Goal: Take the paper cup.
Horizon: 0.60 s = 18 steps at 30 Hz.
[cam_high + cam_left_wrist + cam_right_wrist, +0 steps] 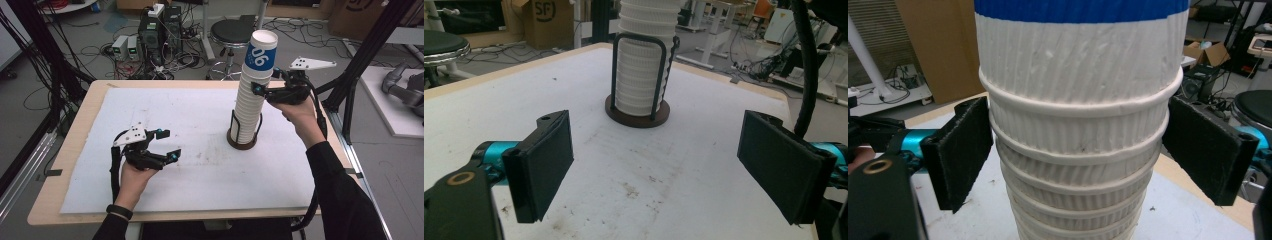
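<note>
1. Now, near the desk's far right edge, the right gripper (263, 90) straddles a tall stack of ribbed paper cups (251, 100) seated in a black wire holder (243, 131), just below the blue-banded top cup (261, 54).
2. Its jaws stand spread, pads flanking the stack; in the right gripper view neither pad clearly presses the ribbed wall.
3. Closing squarely under a rolled rim, then lifting straight up, would likely free the top cup without tilting the tower.
4. Nearer the desk's front left, the left gripper (166, 145) hovers with jaws apart and empty over open white desk (195, 190).
</note>
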Each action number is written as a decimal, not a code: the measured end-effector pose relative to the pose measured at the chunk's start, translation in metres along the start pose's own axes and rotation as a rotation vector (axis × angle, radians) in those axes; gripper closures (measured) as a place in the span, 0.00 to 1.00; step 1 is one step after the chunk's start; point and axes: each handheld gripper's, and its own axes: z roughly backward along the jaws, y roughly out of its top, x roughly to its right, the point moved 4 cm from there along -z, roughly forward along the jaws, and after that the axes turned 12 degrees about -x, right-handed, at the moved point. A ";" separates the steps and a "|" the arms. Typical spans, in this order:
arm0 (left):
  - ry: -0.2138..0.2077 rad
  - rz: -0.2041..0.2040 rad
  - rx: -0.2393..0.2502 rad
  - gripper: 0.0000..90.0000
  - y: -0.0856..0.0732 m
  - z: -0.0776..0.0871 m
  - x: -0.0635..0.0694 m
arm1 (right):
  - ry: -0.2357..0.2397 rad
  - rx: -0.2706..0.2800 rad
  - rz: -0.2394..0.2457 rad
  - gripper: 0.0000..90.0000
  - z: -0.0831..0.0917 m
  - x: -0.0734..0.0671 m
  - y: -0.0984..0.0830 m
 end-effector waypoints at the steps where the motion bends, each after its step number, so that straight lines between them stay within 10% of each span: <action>1: 0.000 -0.002 0.002 0.16 0.000 0.000 0.000 | 0.000 0.000 0.000 0.15 0.000 0.000 0.000; 18: -0.018 0.000 0.053 0.16 0.037 0.005 0.004 | 0.000 -0.005 0.006 0.15 0.000 0.001 0.000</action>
